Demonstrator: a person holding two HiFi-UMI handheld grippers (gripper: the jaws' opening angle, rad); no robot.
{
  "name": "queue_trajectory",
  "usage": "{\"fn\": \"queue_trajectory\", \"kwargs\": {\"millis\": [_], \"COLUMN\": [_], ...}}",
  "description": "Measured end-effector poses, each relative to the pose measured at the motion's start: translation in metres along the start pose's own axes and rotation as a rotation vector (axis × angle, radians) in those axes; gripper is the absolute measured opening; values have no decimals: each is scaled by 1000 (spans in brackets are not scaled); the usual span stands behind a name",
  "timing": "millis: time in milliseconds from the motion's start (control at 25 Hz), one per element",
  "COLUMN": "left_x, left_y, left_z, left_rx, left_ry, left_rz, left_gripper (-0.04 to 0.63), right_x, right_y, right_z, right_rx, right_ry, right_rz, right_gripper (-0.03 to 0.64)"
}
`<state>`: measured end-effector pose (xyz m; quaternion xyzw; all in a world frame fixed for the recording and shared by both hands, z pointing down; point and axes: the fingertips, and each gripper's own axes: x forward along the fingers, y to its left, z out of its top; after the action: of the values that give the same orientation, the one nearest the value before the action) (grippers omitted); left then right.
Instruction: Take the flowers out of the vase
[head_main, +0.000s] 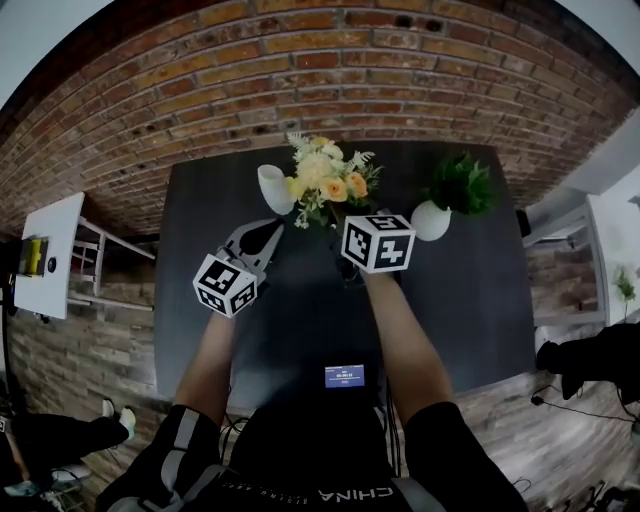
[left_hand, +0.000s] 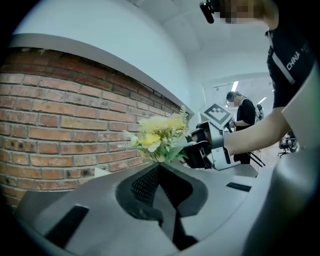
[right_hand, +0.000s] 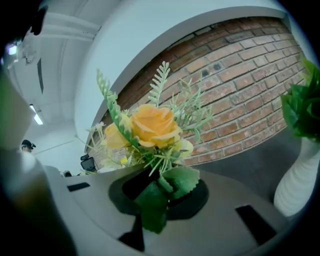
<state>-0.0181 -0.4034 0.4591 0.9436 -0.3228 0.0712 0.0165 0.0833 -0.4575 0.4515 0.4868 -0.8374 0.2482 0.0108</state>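
A bouquet of yellow and orange flowers (head_main: 325, 178) hangs over the dark table, and my right gripper (right_hand: 156, 176) is shut on its stems and leaves. The orange rose (right_hand: 152, 125) fills the right gripper view. The white vase (head_main: 274, 188) stands just left of the bouquet, and no stems show in its mouth. My left gripper (head_main: 266, 233) is shut with nothing between its jaws, its tips just below the vase. In the left gripper view the bouquet (left_hand: 159, 132) and the right gripper (left_hand: 201, 150) sit beyond the closed left jaws (left_hand: 159, 168).
A green plant (head_main: 462, 182) in a white pot (head_main: 431, 221) stands right of the bouquet on the dark table (head_main: 480, 300); that pot (right_hand: 299, 181) is close at the right gripper's right. A brick wall runs behind. A white shelf (head_main: 45, 255) stands far left.
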Motion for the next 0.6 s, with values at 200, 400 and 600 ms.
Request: {"fn": "queue_trajectory", "kwargs": {"millis": [200, 400, 600], "left_x": [13, 25, 37], "left_y": [7, 13, 18], "left_z": [-14, -36, -51], "left_rx": [-30, -68, -98], "left_ry": [12, 37, 49], "left_rz": [-10, -16, -22], "left_gripper": [5, 5, 4], "right_x": [31, 59, 78], "right_y": [-31, -61, -86], "right_z": [-27, -58, -80], "right_rx": [42, 101, 162], "right_ry": [102, 199, 261], "right_rz": [-28, -57, -88], "right_gripper": [64, 64, 64]}}
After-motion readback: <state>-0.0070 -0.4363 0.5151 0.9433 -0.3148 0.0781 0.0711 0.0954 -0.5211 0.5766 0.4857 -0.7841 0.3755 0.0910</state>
